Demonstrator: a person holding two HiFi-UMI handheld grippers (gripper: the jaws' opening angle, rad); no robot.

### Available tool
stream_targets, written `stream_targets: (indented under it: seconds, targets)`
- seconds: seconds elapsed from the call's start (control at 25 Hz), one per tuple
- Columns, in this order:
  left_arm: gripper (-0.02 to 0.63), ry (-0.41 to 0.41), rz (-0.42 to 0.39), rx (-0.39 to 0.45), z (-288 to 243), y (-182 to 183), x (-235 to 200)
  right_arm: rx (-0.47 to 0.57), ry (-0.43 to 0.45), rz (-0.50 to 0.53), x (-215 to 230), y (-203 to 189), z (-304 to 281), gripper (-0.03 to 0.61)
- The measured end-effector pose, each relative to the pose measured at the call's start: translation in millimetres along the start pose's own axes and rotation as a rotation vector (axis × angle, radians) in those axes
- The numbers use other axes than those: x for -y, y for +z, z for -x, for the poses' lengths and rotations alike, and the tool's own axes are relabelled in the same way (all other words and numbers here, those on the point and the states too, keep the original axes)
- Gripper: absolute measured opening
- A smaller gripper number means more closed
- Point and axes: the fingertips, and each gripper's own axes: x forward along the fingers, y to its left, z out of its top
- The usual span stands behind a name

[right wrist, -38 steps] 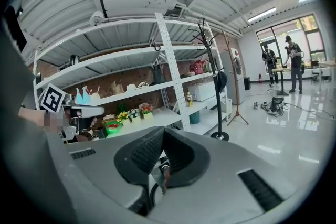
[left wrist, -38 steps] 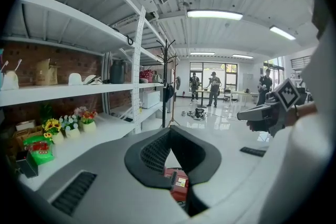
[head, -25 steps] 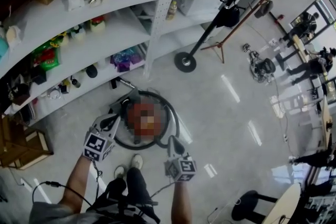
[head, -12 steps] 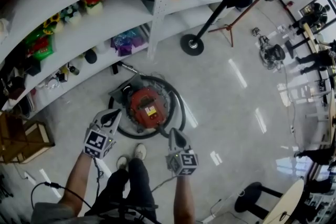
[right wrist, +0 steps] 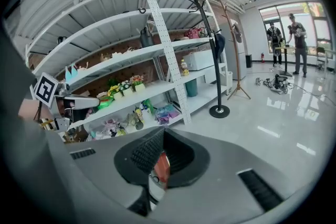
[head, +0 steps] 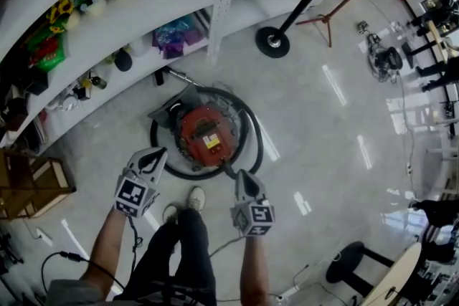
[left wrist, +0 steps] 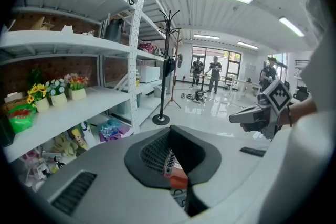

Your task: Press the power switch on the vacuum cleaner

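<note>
floor and shelf are sliding up the head view over the last second. the head is tipping down, so the vacuum is now sitting nearer mid-frame on the floor, with the hose ringing it. both arms are holding about the same pose. left hand-held gripper is hovering by the vacuum's near-left side, jaws together, nothing in them. right hand-held gripper is hovering near-right by the hose, jaws also together, empty. neither is touching. i'm not making out the switch; judging we're still lining up, press not yet made.
</note>
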Motion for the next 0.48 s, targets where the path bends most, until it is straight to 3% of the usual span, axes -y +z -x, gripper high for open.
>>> stream_targets:
  seconds: [0.48]
  targets:
    - [0.006, -0.037, 0.012, -0.038, -22.8, -57.2, 5.6, -0.05, 0.03, -0.008, 6.5, -53.9, -41.7, 0.012]
